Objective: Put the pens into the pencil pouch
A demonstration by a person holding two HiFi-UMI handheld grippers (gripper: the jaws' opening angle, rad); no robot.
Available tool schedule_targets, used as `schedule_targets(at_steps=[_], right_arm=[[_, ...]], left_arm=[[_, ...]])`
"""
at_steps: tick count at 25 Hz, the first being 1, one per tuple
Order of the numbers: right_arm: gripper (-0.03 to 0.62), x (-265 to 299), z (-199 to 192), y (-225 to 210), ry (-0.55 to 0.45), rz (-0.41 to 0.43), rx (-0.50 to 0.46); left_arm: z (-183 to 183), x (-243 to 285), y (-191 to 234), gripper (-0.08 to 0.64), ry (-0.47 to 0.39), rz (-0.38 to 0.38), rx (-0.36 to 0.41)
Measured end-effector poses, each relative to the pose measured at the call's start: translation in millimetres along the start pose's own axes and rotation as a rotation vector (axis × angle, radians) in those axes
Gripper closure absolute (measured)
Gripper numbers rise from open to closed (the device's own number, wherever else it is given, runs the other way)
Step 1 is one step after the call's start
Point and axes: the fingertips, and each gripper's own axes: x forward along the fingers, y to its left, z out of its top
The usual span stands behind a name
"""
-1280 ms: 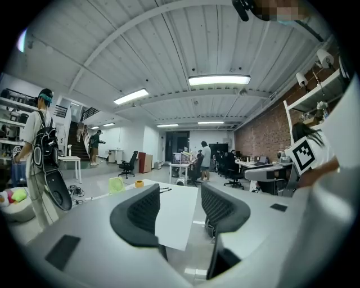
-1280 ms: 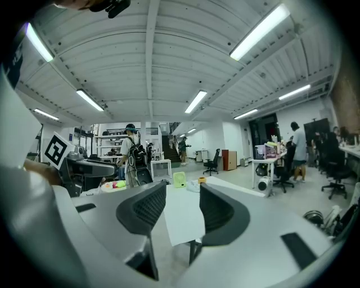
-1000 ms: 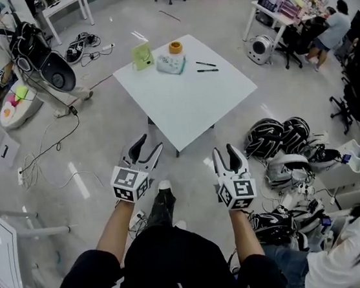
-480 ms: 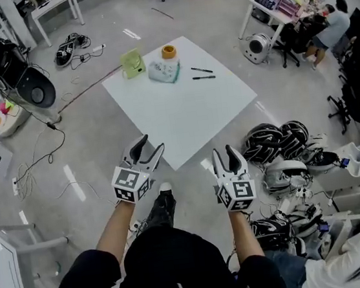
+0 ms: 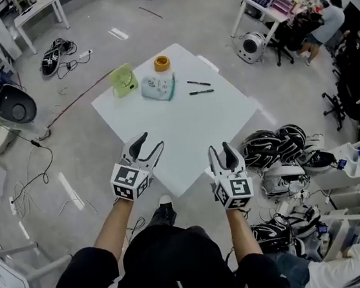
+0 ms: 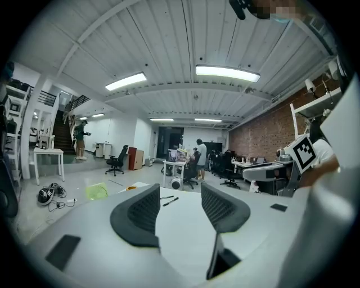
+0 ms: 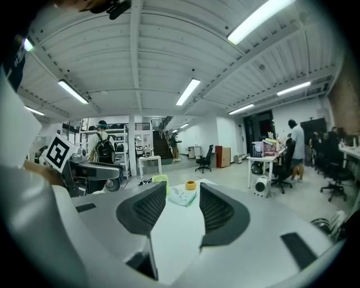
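Table [image 5: 191, 126] bears pens [image 5: 199, 83] and pouch [image 5: 159, 87] well beyond parted left tongs [image 5: 152, 141] and right tongs [image 5: 219, 147].

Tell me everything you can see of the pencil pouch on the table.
The pencil pouch is a soft, pale, rectangular bag with a teal edge on one side. It lies flat on the far part of the white table, between a green object and two black pens, with a yellow tape roll just beyond it. Nothing seems to touch it but the table. Whether it is open cannot be told.
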Motion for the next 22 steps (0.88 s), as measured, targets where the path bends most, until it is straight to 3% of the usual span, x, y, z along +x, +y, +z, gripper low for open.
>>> schedule_targets(at_steps=[10,22], right_arm=[[0.413,59,14,-13,0.000,-0.028,-0.009],[0.413,133,19,-38,0.016,0.039,-0.005]], left_arm=[[3,47,46,0.326,-0.003,-0.024,-0.013],[2,99,82,0.326,0.019,0.022,-0.024]])
